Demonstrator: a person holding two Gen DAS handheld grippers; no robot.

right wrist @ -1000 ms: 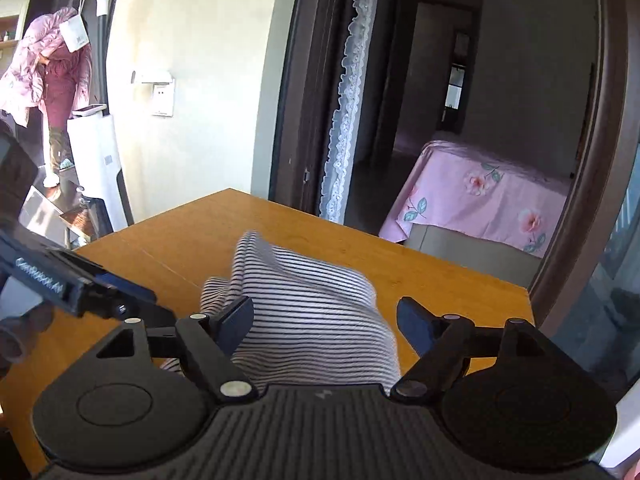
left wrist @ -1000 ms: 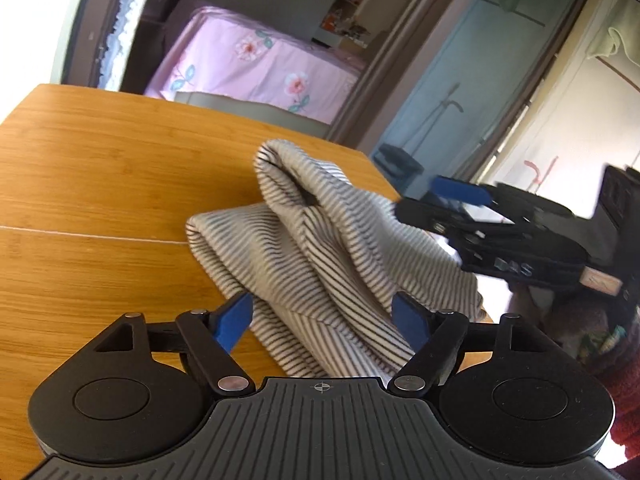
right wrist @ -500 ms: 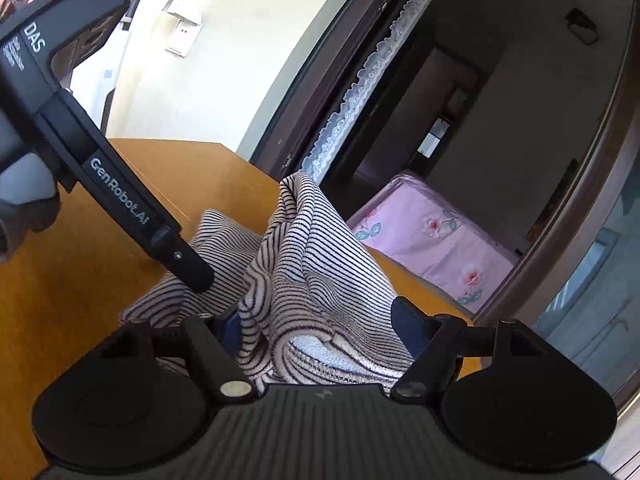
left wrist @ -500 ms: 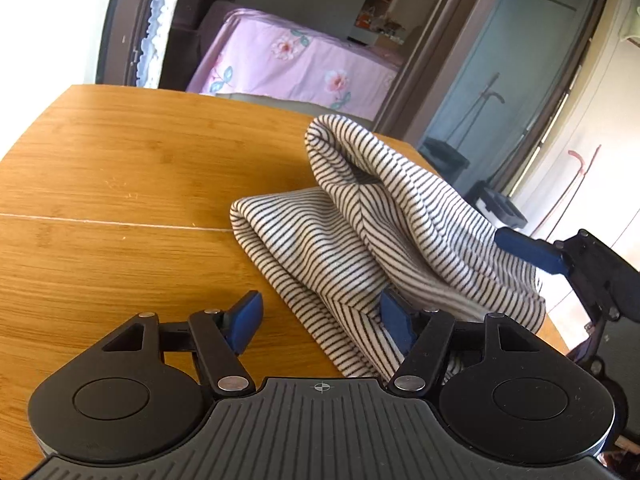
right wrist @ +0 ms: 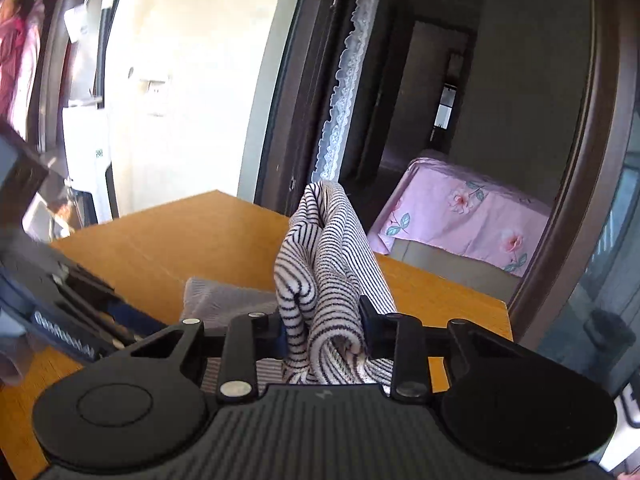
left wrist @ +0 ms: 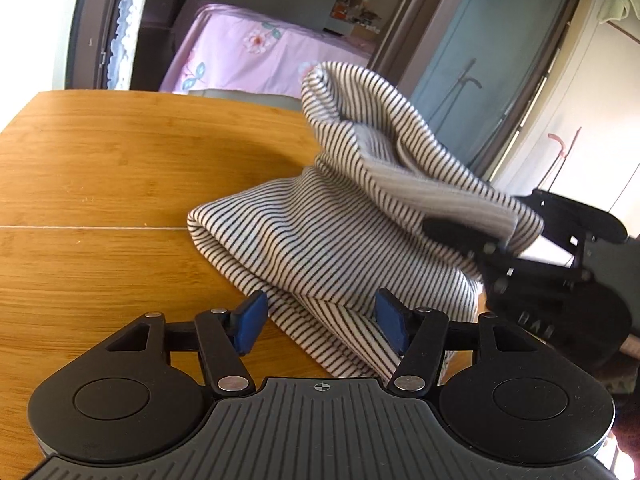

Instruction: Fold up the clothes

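The right gripper (right wrist: 324,330) pinched the striped garment's (left wrist: 340,240) raised edge mid-fold, while the left gripper (left wrist: 322,322), spread, probably needed to clamp the lower layers next.

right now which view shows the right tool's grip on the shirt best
The right wrist view: the right tool is shut on a bunched fold of the shirt. The left wrist view shows the shirt's bulk on the table, with that tool partly hidden behind cloth.
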